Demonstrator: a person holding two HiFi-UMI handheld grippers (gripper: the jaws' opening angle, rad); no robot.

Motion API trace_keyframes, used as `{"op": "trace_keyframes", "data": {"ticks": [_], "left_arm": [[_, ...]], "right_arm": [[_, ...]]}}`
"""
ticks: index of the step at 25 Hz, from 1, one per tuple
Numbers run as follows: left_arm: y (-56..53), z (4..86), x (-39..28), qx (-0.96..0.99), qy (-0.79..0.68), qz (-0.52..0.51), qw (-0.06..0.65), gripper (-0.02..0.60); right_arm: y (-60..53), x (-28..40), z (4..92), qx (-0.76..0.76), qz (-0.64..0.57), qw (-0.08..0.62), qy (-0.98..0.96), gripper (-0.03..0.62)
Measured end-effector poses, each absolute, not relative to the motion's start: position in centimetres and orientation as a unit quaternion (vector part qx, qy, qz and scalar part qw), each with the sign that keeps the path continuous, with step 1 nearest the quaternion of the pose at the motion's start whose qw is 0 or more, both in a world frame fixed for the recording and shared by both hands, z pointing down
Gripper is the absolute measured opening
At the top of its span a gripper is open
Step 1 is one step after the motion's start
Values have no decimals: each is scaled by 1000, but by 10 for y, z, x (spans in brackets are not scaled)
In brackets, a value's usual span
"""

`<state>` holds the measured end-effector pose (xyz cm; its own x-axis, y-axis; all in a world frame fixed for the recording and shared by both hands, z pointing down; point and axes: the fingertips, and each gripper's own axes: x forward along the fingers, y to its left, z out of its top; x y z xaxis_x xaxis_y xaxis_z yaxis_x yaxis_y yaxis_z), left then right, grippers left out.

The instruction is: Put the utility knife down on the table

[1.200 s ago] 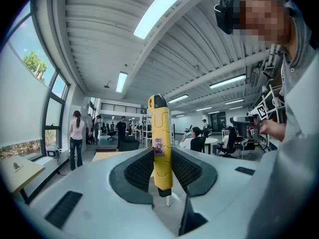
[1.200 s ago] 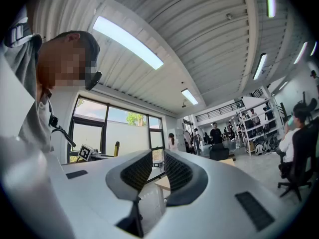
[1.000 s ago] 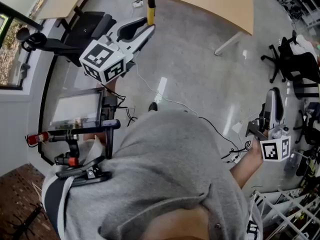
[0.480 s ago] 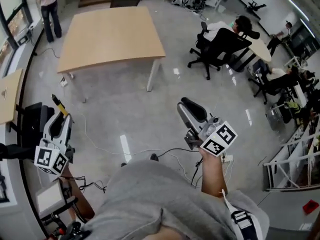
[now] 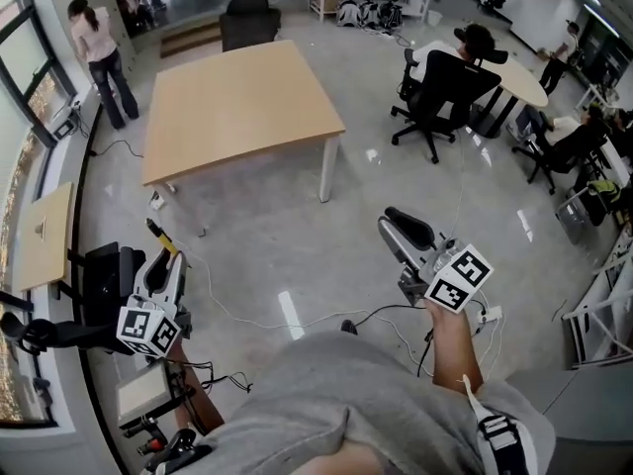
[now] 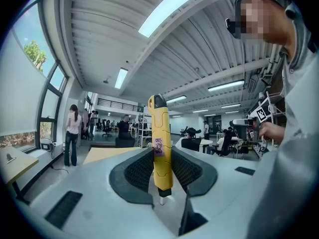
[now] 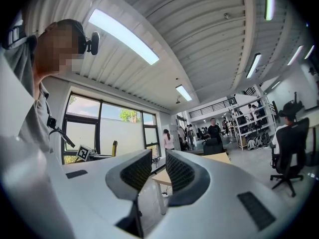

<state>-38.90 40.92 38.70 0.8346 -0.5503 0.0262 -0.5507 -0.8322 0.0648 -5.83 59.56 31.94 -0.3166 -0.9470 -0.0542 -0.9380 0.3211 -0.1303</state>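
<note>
The yellow utility knife (image 6: pixel 159 133) stands upright between the ribbed pads of my left gripper (image 6: pixel 160 152), which is shut on its lower body. In the head view that left gripper (image 5: pixel 165 263) is at the lower left over the floor, and the utility knife (image 5: pixel 158 236) sticks out ahead of it. The light wooden table (image 5: pixel 237 97) stands further ahead, apart from both grippers. My right gripper (image 5: pixel 401 232) hangs at the right over the floor. In its own view the right gripper (image 7: pixel 158 167) shows a narrow gap with nothing in it.
A person (image 5: pixel 102 52) stands by the windows at the far left, and another sits in an office chair (image 5: pixel 445 82) at the right. Cables (image 5: pixel 326 315) run across the glossy floor. A small desk (image 5: pixel 45 236) and black equipment (image 5: pixel 99 285) sit at my left, with a white rack (image 5: pixel 598 310) at my right.
The head view has swung from my body and the floor up to the room with the table. Both grippers have sunk a little. The knife stays in the left gripper.
</note>
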Motion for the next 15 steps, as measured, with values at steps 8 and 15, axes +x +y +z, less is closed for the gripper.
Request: {"op": "trace_keyframes", "data": {"ticks": [8, 15], "left_arm": [[382, 385, -372, 967, -254, 9, 28, 107], [371, 385, -373, 970, -240, -5, 32, 107]], "right_arm": [[584, -46, 319, -613, -30, 42, 789, 80], [572, -59, 320, -617, -31, 42, 785, 80]]}}
